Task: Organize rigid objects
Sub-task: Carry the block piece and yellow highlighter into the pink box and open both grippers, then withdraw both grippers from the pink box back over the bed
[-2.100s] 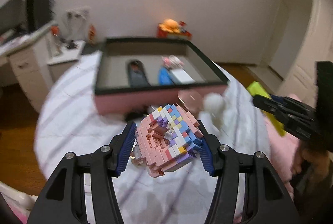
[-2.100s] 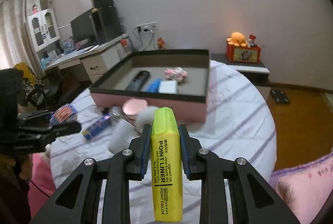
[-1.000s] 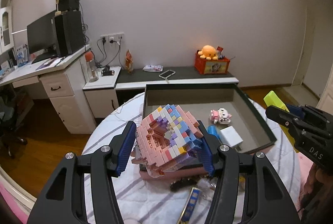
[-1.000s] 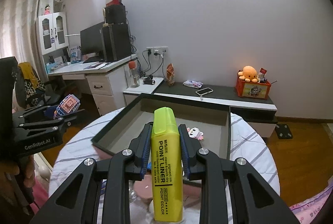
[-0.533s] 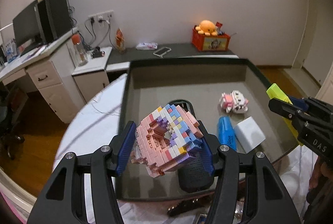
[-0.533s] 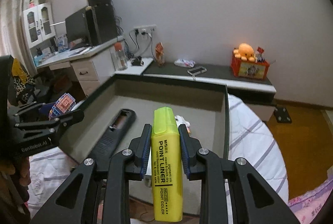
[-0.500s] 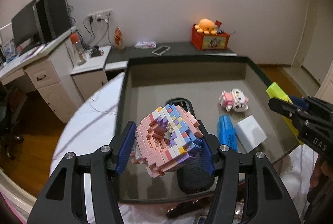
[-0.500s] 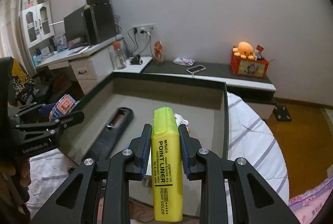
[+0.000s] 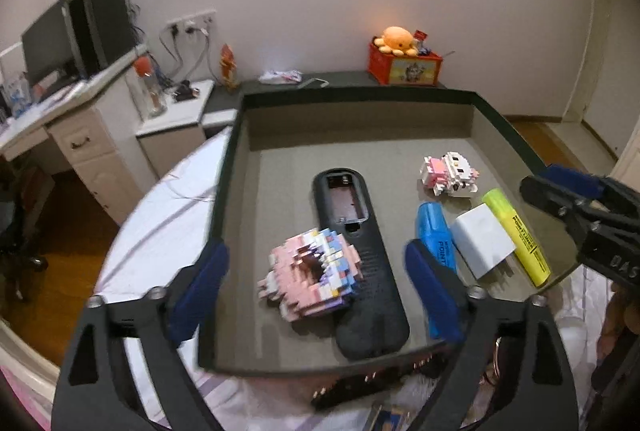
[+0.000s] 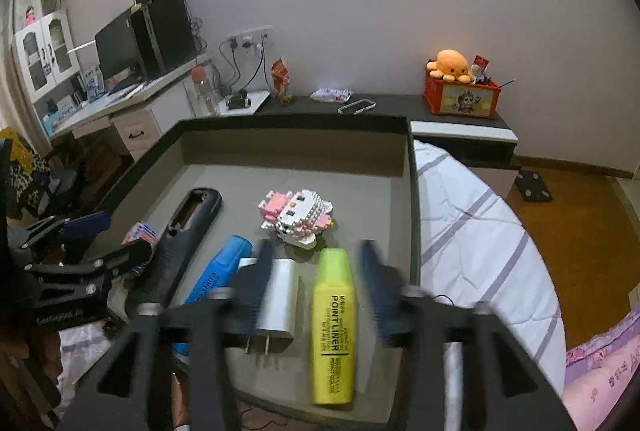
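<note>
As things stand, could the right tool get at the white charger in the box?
Probably yes. The right tool is open above the box, the yellow highlighter lies between its fingers, and the white charger sits uncovered just left of that. The blue highlighter beside it leaves tight finger room.

Inside the tray [image 9: 230, 167], the brick donut [image 9: 314, 273] lies left of and touching the remote [image 9: 362, 271]. Right of the remote come the blue marker [image 9: 434, 235], the charger [image 9: 482, 241], then the yellow highlighter [image 10: 333, 323]; the brick figure [image 10: 298, 217] sits behind them.

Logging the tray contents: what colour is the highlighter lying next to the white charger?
Yellow highlighter, with black lettering, beside the white charger; clearest in the right wrist view.
</note>
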Available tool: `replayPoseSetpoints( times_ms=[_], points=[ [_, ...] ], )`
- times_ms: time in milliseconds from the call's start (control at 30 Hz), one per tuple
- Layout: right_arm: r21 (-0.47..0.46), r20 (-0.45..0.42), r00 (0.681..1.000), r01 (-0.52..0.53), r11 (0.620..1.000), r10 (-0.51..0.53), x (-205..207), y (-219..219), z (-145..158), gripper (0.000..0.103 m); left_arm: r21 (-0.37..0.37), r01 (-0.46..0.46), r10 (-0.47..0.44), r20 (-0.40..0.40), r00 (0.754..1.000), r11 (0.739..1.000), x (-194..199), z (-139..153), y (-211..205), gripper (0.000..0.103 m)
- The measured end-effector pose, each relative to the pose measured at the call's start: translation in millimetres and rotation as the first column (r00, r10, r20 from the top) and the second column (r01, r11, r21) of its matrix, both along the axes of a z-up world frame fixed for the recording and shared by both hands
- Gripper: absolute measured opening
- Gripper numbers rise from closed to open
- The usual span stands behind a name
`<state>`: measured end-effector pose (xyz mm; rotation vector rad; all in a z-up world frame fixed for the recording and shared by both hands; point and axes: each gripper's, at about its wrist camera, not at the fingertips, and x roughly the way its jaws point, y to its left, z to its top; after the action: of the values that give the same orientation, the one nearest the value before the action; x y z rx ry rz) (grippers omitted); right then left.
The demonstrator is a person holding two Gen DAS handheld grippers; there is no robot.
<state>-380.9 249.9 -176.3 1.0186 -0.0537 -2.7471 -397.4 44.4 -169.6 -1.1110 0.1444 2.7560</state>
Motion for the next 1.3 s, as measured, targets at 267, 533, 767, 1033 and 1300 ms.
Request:
replayPoseSetpoints(
  times_ms=[267,533,767,1033,1300],
  points=[
    [0.013,-0.136,0.991,-0.018,1.000,0.020,48.6,-12.9,38.1,0.081,0.039,-0.018,0.022,-0.118,0.993,0.999,52.2,38.0,-12.3,0.103],
    [0.039,-0.253,0.967,-0.009,0.999,0.019,111.6,-20.0,61.2,0.082,0.031,-0.051,0.055,-0.163,0.985,0.998,109.6,54.1,-30.6,0.103],
    [0.030,-0.245,0.970,-0.007,1.000,0.014,149.0,-21.5,61.6,0.082,0.051,-0.045,0.054,-0.187,0.981,0.998,156.4,62.4,-44.9,0.103],
    [0.019,-0.207,0.978,-0.015,1.000,0.019,179.1,-23.5,54.4,0.082,0.047,-0.045,0.053,-0.191,0.980,0.998,185.2,60.2,-51.7,0.103],
    [0.023,-0.150,0.988,-0.032,0.999,0.035,190.2,-28.8,35.2,0.082,0.031,-0.039,0.043,-0.141,0.989,0.999,188.1,45.3,-51.3,0.103]
  ],
)
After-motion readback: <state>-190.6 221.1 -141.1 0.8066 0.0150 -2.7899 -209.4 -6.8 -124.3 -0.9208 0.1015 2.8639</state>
